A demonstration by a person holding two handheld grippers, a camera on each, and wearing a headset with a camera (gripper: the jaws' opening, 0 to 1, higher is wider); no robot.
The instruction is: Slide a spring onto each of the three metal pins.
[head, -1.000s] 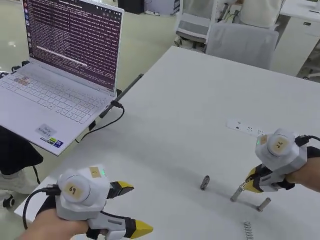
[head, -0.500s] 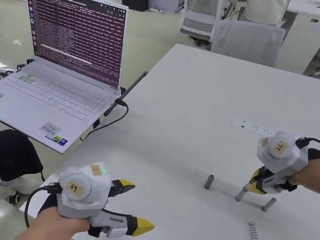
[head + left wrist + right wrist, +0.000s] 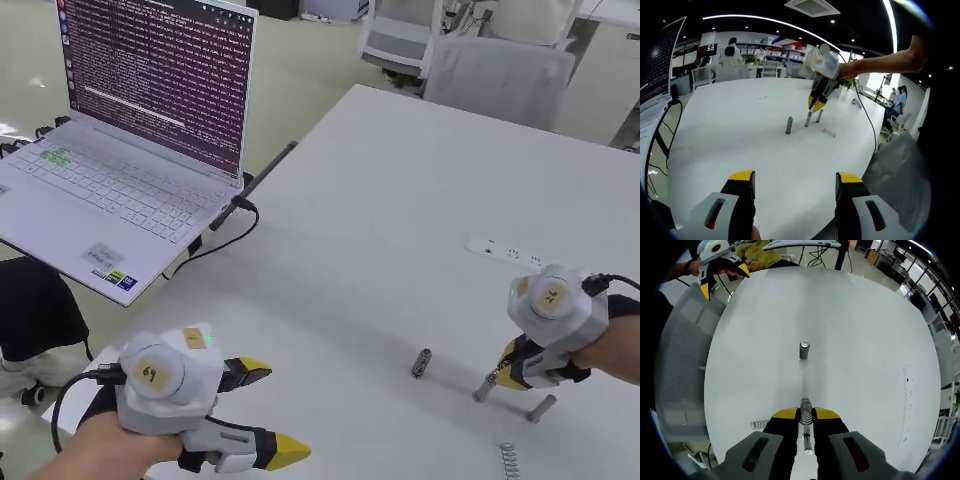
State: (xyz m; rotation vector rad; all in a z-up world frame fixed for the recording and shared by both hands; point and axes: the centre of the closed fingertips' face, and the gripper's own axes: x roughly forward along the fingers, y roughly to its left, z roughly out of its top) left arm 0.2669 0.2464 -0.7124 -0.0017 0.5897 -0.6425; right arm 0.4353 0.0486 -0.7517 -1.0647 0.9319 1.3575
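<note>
Three metal pins are at the near-right of the white surface. Room: open office w/ ceiling lights, a grey chair beyond the far edge. A laptop sits at the left edge, a power strip at the right. Pin A is tilted, low end at the surface, w/ a coil spring round its upper part at the jaw tips. Pin B is free just left of it and carries a spring. Pin C lies bare, close to pin A's right. A loose spring lies nearer the person, apart from all pins. The right tool has its jaws closed on pin A at the spring-covered section. The left tool is well apart at near-left, above the surface edge, jaws spread wide w/ nothing between them.
</note>
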